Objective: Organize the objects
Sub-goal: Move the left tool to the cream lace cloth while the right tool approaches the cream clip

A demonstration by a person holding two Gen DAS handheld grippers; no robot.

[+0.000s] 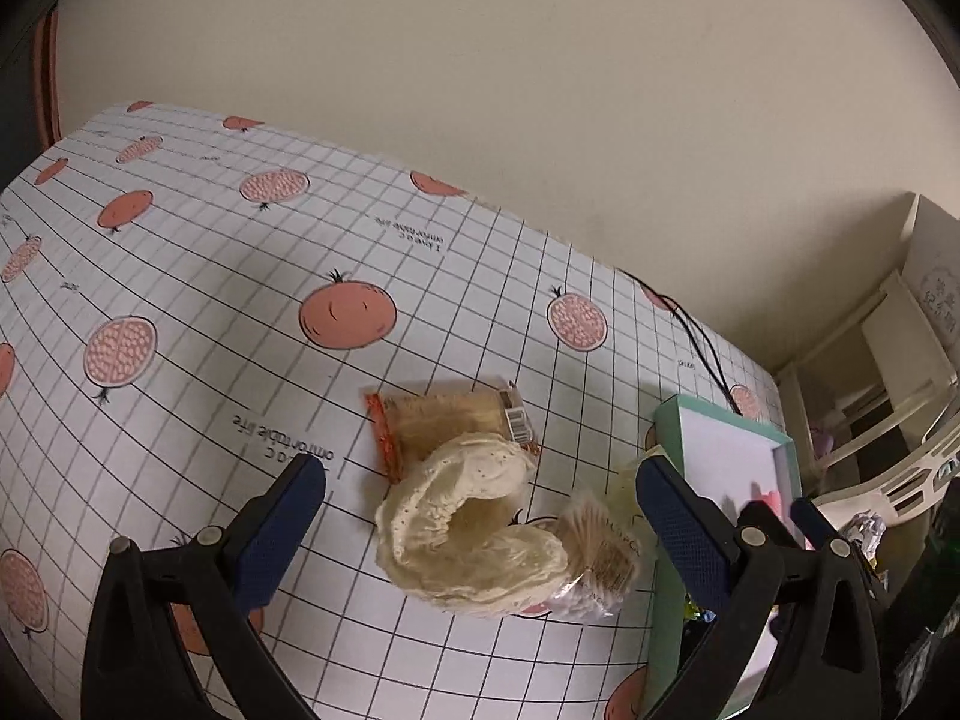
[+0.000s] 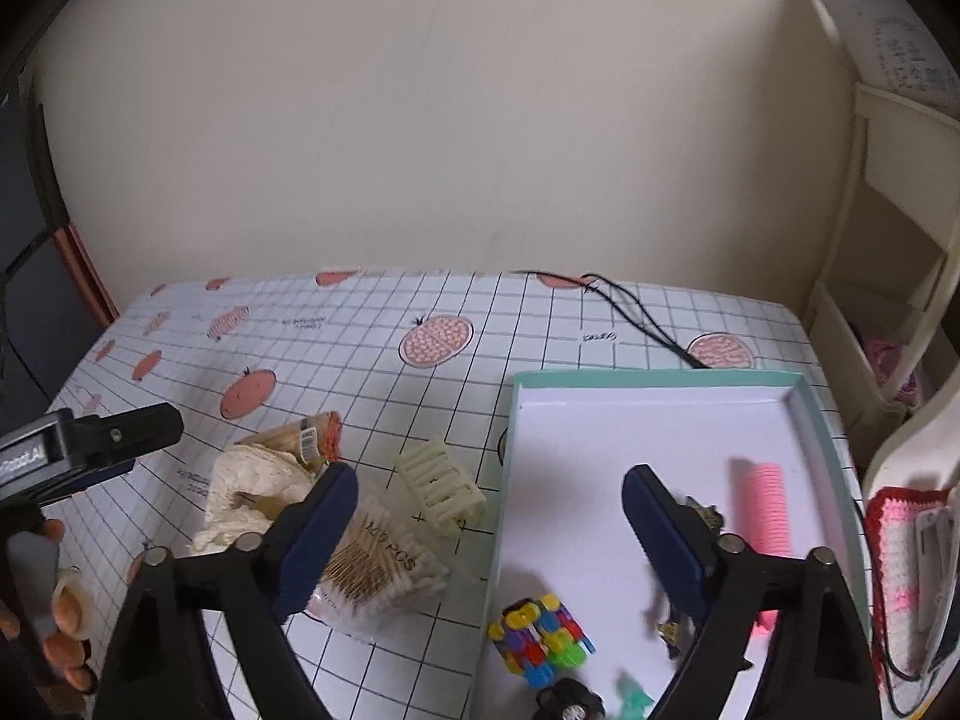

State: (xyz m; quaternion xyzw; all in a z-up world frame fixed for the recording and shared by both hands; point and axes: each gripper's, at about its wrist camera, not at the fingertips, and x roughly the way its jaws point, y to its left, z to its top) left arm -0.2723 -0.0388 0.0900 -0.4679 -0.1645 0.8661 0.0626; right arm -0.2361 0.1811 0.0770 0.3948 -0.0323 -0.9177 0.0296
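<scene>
Sorting loose items into a shallow tray [image 2: 804,396] is the task judged to be in hand. Both tools are seen spread wide and holding nothing. Directly ahead of the left gripper [image 1: 480,480], between its fingers, a crumpled cream lace cloth [image 1: 468,534] lies on the patterned tablecloth [image 1: 240,276]; touching it toward the right finger is a clear bag of cotton swabs [image 1: 600,564], and just beyond it a flat sealed packet [image 1: 444,420]. The cloth is judged light, soft and limp, best pinched at a raised fold. The swab bag is judged light but slippery, best gripped across its middle. Ahead of the right gripper [image 2: 486,498], a cream hair claw [image 2: 441,486] stands beside the tray's left wall. Inside the tray, a multicoloured block toy [image 2: 540,639] lies nearest and a pink ribbed roller [image 2: 765,510] farther on. A dark metallic item behind the right finger is largely hidden and cannot be identified. A black knob and a green piece at the near tray edge are cut off.
</scene>
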